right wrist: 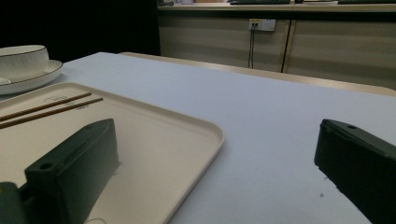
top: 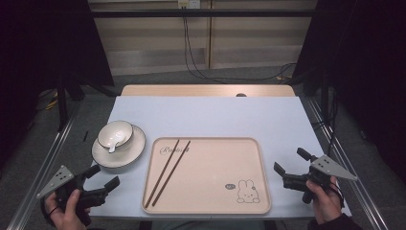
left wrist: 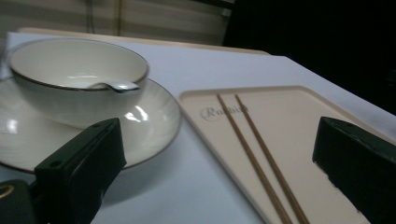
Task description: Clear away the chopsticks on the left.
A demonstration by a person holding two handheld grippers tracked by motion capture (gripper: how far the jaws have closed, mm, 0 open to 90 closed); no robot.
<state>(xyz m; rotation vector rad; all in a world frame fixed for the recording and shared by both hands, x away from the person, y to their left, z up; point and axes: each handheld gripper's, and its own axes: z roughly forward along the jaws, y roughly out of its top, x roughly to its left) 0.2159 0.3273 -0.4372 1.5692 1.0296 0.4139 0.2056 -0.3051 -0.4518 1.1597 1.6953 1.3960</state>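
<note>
**Ana:** Looking at the high view first, what do you see?

**Me:** I see my left gripper at the lower left of the frame, spread wide and holding nothing. My right gripper is at the lower right, also wide and empty. The tray sits in the middle. The chopsticks lie on its left part, side by side and slanted. The bowl stands on the plate at the left, just beside the tray, with a spoon in it.

**Ana:** And the left gripper view?

**Me:** The jaws stand far apart. The bowl is at the upper left, on the plate. The chopsticks run down the middle right, on the tray.

**Ana:** The right gripper view?

**Me:** Jaws far apart again. The tray fills the lower left. The chopsticks are at the far left, well apart from this gripper.

**Ana:** What could go wrong?

**Me:** I think the chopsticks are thin and flat on the tray, so my jaws might slip off them or grab just one. The other could roll away. If I swing my left gripper carelessly, it might bump the plate and tip the bowl.
</note>
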